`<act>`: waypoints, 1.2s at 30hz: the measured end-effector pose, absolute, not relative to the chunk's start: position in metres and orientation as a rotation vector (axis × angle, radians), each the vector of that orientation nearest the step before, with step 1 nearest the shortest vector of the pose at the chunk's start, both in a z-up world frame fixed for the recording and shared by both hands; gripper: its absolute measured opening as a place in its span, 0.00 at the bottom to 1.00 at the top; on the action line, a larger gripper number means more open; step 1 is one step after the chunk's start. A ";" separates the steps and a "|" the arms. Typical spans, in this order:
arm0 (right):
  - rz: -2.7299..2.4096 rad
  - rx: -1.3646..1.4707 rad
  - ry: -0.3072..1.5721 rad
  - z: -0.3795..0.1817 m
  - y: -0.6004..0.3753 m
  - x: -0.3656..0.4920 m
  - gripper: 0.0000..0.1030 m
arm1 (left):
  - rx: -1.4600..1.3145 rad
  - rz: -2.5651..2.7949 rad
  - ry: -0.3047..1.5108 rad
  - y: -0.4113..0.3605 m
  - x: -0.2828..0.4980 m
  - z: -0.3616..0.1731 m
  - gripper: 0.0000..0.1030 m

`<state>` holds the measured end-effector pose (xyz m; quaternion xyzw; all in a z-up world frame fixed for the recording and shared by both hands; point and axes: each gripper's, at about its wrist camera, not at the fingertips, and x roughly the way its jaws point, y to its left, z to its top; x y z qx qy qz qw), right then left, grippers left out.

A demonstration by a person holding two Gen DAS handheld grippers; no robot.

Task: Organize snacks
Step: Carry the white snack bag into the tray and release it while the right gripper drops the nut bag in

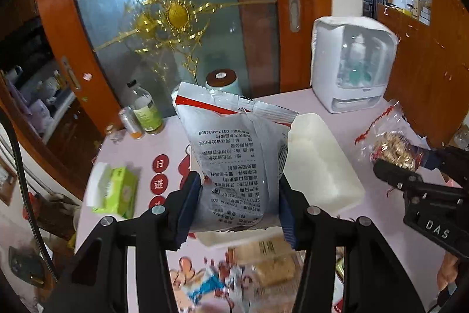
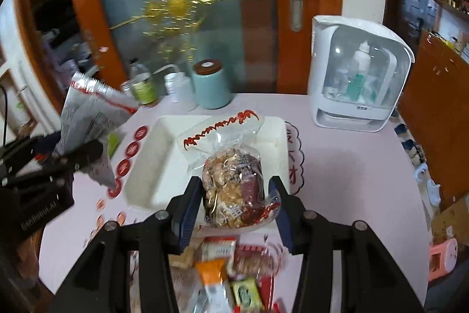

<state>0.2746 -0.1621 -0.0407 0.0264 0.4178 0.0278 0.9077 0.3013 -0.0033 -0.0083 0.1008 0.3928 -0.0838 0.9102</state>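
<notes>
My left gripper (image 1: 239,204) is shut on a silver-grey snack packet (image 1: 234,154) with a red stripe and printed text, held upright above the table. My right gripper (image 2: 236,204) is shut on a clear bag of nut brittle (image 2: 231,181) with red lettering, held over the white rectangular tray (image 2: 152,163). The tray (image 1: 319,163) lies empty just behind the silver-grey snack packet in the left wrist view. Each gripper shows in the other's view: the right gripper (image 1: 392,169) with its bag at right, the left gripper (image 2: 82,154) with its packet (image 2: 88,113) at left. Several loose snack packets (image 2: 231,269) lie on the table beneath.
A white countertop cabinet with bottles (image 2: 357,84) stands at the back right of the pink table (image 2: 351,181). A teal jar (image 2: 211,87), a white bottle (image 2: 178,87) and a green-labelled bottle (image 2: 143,87) line the back edge. A green tissue box (image 1: 114,189) sits at the left. A glass door is behind.
</notes>
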 end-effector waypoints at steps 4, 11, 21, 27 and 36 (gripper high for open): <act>0.008 0.062 0.925 -0.063 -0.160 0.319 0.47 | 0.180 -0.178 0.867 -0.001 0.339 -0.037 0.48; -0.007 0.062 1.032 -0.108 -0.146 0.355 0.48 | 0.228 -0.201 0.939 -0.006 0.360 -0.083 0.98; -0.017 0.109 1.047 -0.112 -0.156 0.346 0.71 | 0.165 -0.185 0.915 0.007 0.344 -0.077 0.99; -0.016 0.170 1.028 -0.094 -0.173 0.326 0.71 | 0.180 -0.073 0.813 0.010 0.319 -0.053 0.99; 0.009 0.132 0.918 -0.050 -0.182 0.277 0.71 | 0.200 -0.162 0.791 -0.007 0.279 -0.021 0.98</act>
